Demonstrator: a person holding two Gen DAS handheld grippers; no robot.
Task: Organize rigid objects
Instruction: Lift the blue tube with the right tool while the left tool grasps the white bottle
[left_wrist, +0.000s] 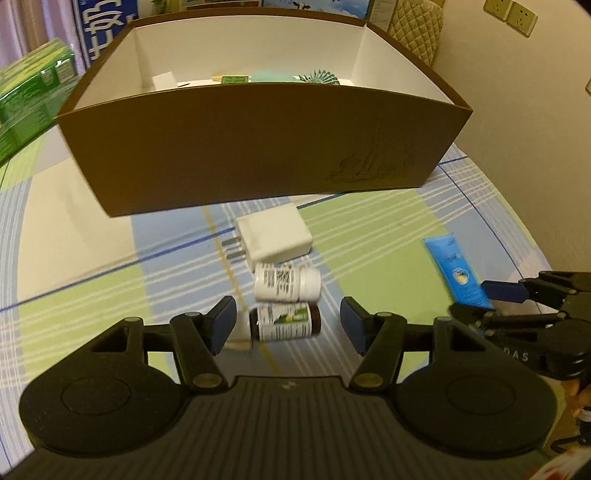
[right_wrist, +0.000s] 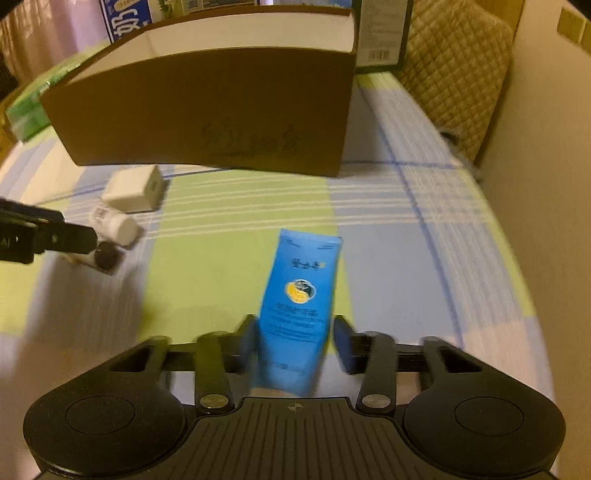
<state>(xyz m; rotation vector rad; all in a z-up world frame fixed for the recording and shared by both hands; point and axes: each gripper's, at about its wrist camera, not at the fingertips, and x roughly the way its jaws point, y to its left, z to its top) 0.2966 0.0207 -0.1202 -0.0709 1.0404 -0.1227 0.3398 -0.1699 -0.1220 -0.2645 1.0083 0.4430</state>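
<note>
Two bottles (left_wrist: 286, 301) lying between the gaping left gripper (left_wrist: 288, 325) | one charger (left_wrist: 273, 236) sitting beyond | one brown box (left_wrist: 258, 155) farther ahead | right gripper (right_wrist: 295, 341), angling downward, straddling one blue tube (right_wrist: 299, 306), contact unclear.

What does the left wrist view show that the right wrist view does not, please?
Only the left wrist view looks into the brown box, where a green packet and a small white box lie, and shows the wall sockets. Only the right wrist view shows the blue tube's full printed face, between the right claw. Both show the white charger, the white bottle and the dark-capped bottle.
</note>
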